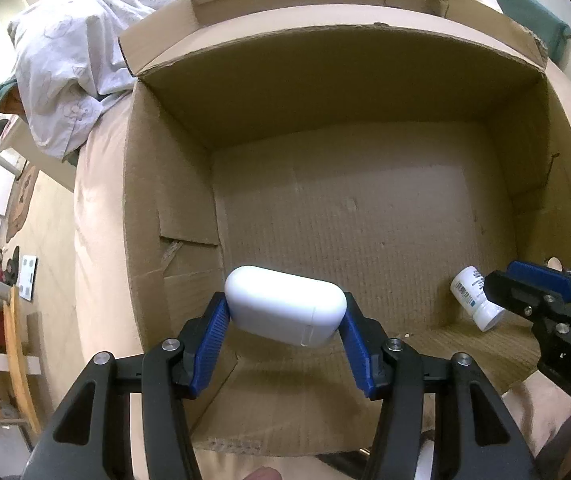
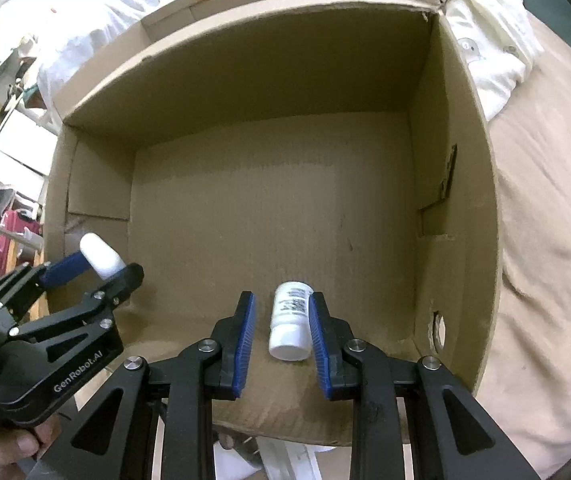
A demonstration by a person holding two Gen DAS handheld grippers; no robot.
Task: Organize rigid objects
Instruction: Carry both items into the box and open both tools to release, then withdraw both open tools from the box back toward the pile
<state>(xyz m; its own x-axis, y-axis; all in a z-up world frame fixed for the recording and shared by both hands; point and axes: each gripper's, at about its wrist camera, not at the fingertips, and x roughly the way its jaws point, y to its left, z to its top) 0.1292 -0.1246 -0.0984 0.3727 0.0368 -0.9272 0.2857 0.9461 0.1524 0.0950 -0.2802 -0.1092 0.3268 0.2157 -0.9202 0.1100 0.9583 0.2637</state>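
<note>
While I am hovering over the cardboard box (image 1: 173,184), my left claw (image 1: 285,320) is clamping a smooth, likely slippery white case (image 1: 285,306) endwise; my right claw (image 2: 281,332) is spread around the light pill bottle (image 2: 290,326) lying on the box floor.

Cardboard box (image 1: 365,208): matt, corrugated brown board. White case (image 1: 285,310): smooth, satin plastic. Bottle (image 2: 290,326): glossy white plastic, paper label. Left tongs (image 1: 285,344): ribbed blue pads.

one cardboard box (image 1: 173,184), one white case (image 1: 285,310), one bottle (image 2: 290,326)
</note>
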